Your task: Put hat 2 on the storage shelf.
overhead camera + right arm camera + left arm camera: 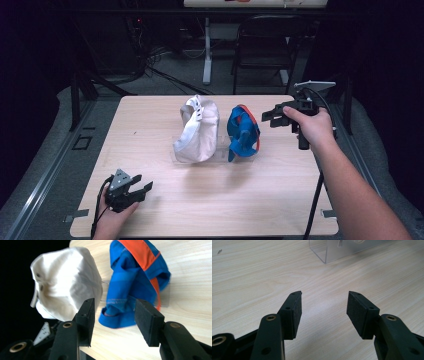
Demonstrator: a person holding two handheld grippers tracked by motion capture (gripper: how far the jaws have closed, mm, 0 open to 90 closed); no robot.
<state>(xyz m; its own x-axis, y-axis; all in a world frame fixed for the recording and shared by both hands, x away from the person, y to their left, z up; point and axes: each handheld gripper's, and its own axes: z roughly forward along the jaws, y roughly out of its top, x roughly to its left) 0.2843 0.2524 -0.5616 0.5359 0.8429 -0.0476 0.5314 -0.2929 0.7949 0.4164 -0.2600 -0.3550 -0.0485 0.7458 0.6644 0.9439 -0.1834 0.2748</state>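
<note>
Left gripper (131, 191) is rested low on the tabletop (250, 200), fingers wide, empty. Farther off, right gripper (270, 116) is aimed at the blue cap (243, 132) (fingers spread, nothing held); a skewed approach could topple its clear stand (332, 251) or nudge the white cap (198, 130).

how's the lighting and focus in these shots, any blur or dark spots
High view: the table is evenly lit, the room around it nearly black, and the whole frame is soft. Left gripper view: the left claw is sharp, wood grain clear, the clear stand at the top slightly soft. Right gripper view: the blue cap is crisp, the white cap is bright, and the left side is black.
</note>
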